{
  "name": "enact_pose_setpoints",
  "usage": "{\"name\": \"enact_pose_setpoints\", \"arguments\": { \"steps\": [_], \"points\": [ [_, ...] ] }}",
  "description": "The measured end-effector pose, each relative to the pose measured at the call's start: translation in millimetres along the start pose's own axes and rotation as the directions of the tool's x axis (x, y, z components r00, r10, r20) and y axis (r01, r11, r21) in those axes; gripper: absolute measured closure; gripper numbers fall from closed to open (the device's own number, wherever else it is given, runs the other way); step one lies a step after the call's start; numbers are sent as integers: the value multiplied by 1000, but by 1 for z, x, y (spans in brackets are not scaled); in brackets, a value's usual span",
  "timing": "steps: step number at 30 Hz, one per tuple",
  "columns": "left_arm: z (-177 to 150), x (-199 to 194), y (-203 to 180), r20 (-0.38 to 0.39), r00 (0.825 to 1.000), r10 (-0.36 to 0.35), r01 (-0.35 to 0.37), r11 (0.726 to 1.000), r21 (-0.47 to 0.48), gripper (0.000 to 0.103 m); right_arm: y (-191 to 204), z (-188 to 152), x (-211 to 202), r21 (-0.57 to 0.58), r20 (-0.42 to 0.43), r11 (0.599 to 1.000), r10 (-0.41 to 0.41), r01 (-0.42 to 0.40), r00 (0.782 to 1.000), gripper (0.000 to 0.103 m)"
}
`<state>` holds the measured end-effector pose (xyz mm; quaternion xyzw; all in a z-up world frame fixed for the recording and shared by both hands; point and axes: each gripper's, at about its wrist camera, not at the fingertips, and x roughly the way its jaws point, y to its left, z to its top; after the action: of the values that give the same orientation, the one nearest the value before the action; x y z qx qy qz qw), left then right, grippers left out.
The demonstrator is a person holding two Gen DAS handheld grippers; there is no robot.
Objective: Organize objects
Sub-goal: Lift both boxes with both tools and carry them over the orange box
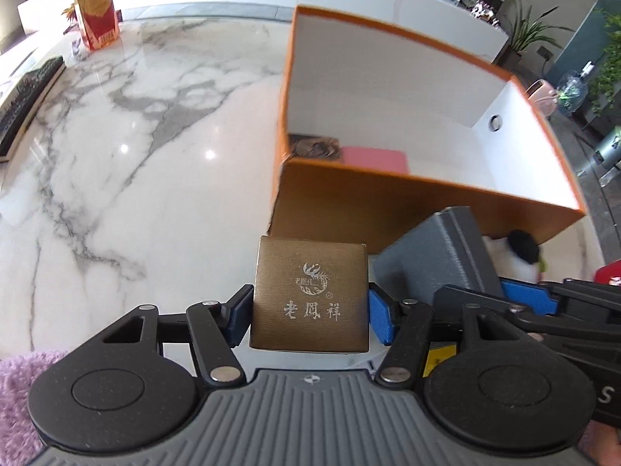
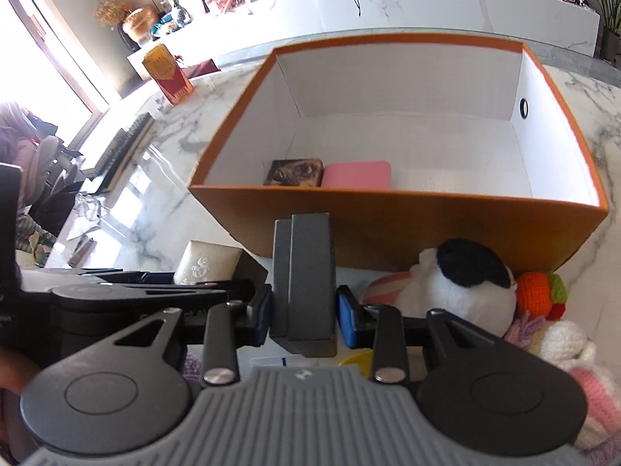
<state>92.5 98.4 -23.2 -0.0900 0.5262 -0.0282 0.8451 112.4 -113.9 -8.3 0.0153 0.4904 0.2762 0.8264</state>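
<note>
Two small boxes already lie in the orange bin (image 2: 388, 229); left gripper (image 1: 308, 312) grasps a gold box (image 1: 310, 297), right gripper (image 2: 304, 312) a grey box (image 2: 306, 275), soft toys (image 2: 462, 287) wait on the table (image 1: 136, 155)

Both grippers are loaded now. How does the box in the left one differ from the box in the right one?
The bronze box in the left gripper is brownish-gold with a printed phoenix logo and Chinese characters; the grey box in the right gripper is plain dark grey. The bronze box shows a broad square face, while the grey box stands narrow and tall, with a seam running up it. Both are held outside the orange bin, near its front wall.
</note>
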Motion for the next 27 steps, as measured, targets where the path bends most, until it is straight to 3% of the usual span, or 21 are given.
{"name": "enact_pose_setpoints", "arguments": {
  "steps": [9,17,21,27],
  "points": [
    [22,-42,-23,103,993,-51,47,998,45,33,0,14,-57,-5,122,997,73,-73,990,67],
    [68,-47,-47,167,984,-61,40,991,126,33,-7,57,-80,-42,237,999,14,-4,971,67],
    [91,-28,-53,152,988,-29,7,989,145,33,-17,82,-66,-59,228,997,-33,47,973,67],
    [111,4,-58,120,993,5,-25,985,168,33,-42,108,-16,-122,140,979,-147,164,979,67]
  ]
}}
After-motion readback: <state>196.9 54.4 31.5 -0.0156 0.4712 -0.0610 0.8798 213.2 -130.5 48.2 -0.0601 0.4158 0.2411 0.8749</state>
